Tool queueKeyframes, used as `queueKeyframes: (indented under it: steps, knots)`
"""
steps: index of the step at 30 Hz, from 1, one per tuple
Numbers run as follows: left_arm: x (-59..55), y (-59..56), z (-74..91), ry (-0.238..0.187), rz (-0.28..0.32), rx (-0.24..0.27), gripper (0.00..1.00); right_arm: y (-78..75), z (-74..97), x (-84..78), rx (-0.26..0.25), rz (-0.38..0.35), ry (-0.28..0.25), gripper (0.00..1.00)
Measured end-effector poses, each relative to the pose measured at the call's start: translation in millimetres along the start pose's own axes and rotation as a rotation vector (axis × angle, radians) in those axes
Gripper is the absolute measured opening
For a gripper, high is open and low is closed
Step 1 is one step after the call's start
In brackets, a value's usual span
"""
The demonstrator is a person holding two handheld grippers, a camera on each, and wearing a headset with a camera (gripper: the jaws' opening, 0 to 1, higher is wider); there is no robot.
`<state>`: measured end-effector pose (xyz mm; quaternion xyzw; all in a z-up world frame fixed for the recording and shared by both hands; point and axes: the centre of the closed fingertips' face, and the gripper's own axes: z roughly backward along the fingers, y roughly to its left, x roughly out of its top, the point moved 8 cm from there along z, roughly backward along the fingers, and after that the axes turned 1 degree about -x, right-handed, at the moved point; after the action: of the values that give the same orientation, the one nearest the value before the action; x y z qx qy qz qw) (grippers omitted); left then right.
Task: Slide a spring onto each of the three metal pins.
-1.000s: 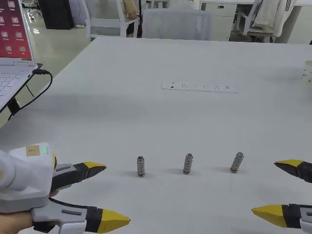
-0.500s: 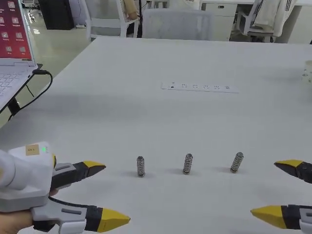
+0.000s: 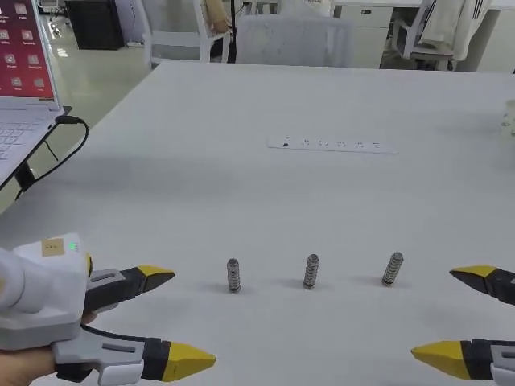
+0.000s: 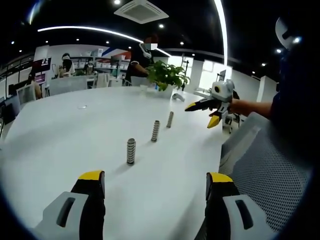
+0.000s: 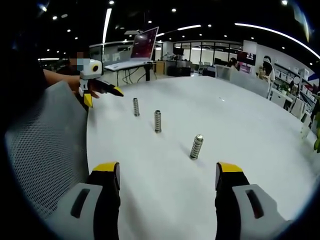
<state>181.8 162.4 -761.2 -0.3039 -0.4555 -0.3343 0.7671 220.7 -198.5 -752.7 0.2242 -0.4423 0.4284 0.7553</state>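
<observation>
**A:** Where are the springs now?

**B:** Three of them stand upright in one row, parallel to the near edge of the worktop (image 3: 282, 201) and close to it. They are the left spring (image 3: 233, 275), the middle spring (image 3: 311, 271) and the right spring (image 3: 393, 268). They stand apart from each other, with even gaps. In the right gripper view a plain metal tip (image 5: 199, 136) shows on top of the nearest one.

**A:** And the two grippers?

**B:** The left hand-held gripper (image 3: 193, 318) is at the near left corner. Its yellow-tipped jaws are wide apart and empty, and they point toward the left spring but are well apart from it. The right hand-held gripper (image 3: 433, 312) is at the near right. Its jaws are also wide apart and empty, near the right spring without touching it.

**A:** Can any writing be read?

**B:** Not really. The left hand-held gripper carries a small tan label (image 3: 54, 248) beside a green light (image 3: 74, 247), but its print is too small to read. The laptop (image 3: 24, 72) past the left edge shows a red screen with icon tiles, and their captions are unreadable. The white power strip (image 3: 330, 145) at the middle of the worktop has small marks I cannot read.
</observation>
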Motion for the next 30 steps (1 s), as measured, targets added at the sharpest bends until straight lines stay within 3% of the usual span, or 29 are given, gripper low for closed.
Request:
queueKeyframes:
  steps: [30]
  knots:
    - [-0.2, -0.3, 0.3, 0.001, 0.001, -0.001, 0.79, 2.8, -6.1, 5.3, 0.018, -0.008, -0.004, 0.79]
